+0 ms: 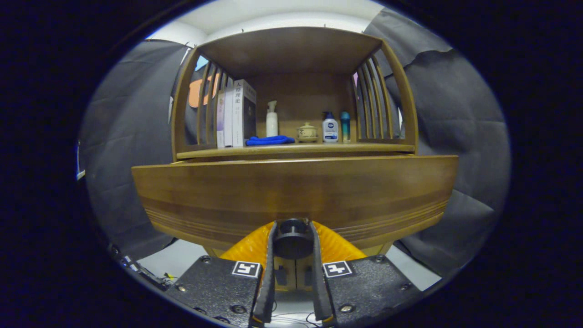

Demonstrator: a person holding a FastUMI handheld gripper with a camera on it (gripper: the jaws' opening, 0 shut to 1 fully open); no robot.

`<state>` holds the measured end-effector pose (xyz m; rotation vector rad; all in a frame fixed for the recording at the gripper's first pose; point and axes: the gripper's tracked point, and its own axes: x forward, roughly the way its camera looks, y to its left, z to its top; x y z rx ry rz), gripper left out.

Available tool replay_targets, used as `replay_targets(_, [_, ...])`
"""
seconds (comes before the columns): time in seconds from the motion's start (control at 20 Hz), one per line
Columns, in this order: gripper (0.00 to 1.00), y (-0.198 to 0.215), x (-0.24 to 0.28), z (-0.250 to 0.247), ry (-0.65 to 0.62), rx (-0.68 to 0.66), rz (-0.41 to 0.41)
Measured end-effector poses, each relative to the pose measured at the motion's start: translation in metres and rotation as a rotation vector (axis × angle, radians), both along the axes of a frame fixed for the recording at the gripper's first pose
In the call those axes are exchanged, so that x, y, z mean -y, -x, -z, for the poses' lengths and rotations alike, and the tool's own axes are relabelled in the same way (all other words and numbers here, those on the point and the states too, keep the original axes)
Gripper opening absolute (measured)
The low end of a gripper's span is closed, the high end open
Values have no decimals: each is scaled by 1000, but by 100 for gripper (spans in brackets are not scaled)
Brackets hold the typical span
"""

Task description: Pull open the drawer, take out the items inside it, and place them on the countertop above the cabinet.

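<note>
Gripper view: gripper [292, 239] fingers clamped on dark round knob [292, 238] at 6 o'clock, ready for pull. Drawer [296, 191] front already juts out (contents hidden); countertop [296, 148] at 12.

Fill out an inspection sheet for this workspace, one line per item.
Surface: countertop carries all the items below, under a slatted wooden hutch.
Job's things: drawer front close ahead; its dark round knob sits between the fingers; contents hidden.
Clutter: books, white pump bottle, blue cloth, lidded pot, lotion bottle, teal bottle.
Grippers: gripper shut on knob.
Cables: thin wires low between the fingers.
Surroundings: dark cloth wall, pale floor.
</note>
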<state>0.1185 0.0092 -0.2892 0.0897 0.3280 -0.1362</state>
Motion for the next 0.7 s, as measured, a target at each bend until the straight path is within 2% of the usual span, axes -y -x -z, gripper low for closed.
replay_targets(0.15, [37, 15, 0, 0, 23, -17, -17])
replay_targets(0.7, [37, 60, -13, -1, -11, -44, -82])
